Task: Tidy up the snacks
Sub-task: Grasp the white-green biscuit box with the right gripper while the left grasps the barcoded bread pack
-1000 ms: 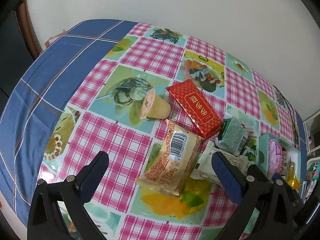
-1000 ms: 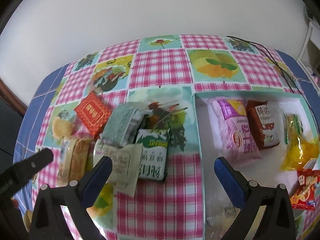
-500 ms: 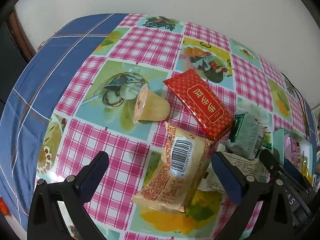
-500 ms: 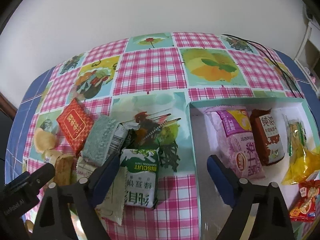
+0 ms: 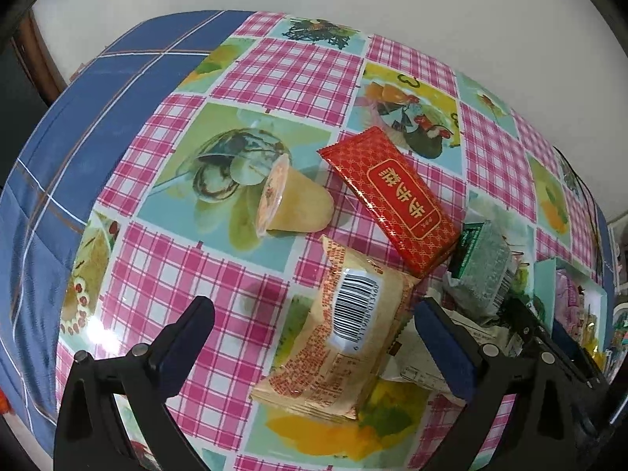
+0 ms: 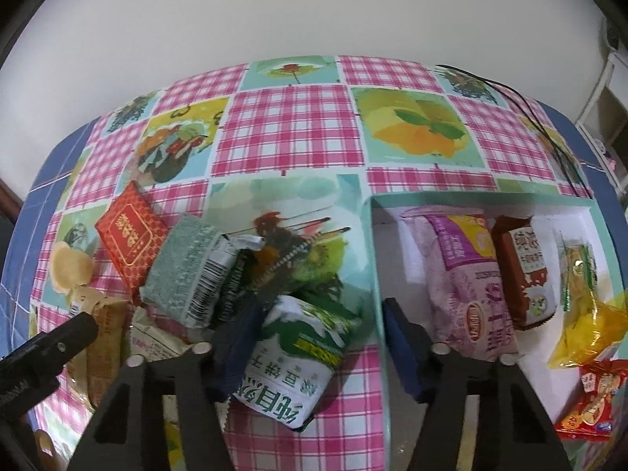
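A tablecloth in pink check with fruit and food panels is spread over the work surface. A blue border is seen along its left edge. A thin black cable is laid across the far right corner. A white wall is located behind.

Both wrist cameras look steeply down, close over the checked tablecloth. The left view faces the table's left part, the right view the box side. Both share the red packet and the grey-green packet.
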Demonstrator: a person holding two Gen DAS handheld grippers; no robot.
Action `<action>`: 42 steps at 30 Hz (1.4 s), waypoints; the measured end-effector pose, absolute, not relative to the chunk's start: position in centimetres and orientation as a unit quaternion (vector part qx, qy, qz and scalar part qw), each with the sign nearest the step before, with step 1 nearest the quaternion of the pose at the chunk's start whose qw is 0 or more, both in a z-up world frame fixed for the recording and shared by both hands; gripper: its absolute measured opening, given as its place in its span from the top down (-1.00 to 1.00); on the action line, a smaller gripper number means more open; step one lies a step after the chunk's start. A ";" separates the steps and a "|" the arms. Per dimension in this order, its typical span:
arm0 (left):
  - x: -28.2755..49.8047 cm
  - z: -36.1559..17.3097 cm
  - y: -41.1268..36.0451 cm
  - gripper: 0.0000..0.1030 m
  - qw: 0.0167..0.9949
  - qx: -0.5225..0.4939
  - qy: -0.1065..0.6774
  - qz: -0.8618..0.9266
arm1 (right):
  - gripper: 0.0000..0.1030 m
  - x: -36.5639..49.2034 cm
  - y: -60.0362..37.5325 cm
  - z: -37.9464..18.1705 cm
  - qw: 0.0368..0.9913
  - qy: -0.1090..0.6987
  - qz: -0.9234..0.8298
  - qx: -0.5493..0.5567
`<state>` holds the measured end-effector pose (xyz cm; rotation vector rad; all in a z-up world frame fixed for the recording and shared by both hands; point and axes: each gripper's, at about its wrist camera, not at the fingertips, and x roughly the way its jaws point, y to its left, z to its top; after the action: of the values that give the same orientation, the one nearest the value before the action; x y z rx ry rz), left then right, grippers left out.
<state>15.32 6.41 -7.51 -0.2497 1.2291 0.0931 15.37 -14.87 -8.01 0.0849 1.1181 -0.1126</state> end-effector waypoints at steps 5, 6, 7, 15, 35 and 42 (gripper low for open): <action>15.4 -7.6 5.8 -0.65 0.804 -0.118 0.581 0.034 | -0.13 15.2 -15.0 -7.9 0.843 0.534 -0.055 0.038; 15.4 -7.8 5.7 -0.56 0.802 -0.117 0.584 0.033 | -0.12 15.1 -14.9 -7.9 0.843 0.535 -0.055 0.038; 15.5 -7.9 5.7 -0.53 0.801 -0.116 0.586 0.032 | -0.11 15.1 -14.9 -7.8 0.842 0.535 -0.055 0.037; 15.4 -8.0 5.1 -0.24 0.795 -0.124 0.593 0.020 | -0.09 14.7 -14.7 -7.6 0.840 0.539 -0.053 0.035; 15.3 -7.1 5.5 -0.23 0.792 -0.143 0.593 0.021 | 0.10 13.8 -13.5 -6.3 0.839 0.542 -0.023 0.026; 15.2 -7.4 5.6 -0.23 0.787 -0.150 0.598 0.021 | 0.12 13.8 -13.4 -6.5 0.838 0.544 -0.022 0.026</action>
<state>15.18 5.59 -7.43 -0.3242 1.2900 0.0456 13.79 -13.41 -6.47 0.0554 1.1516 -0.0460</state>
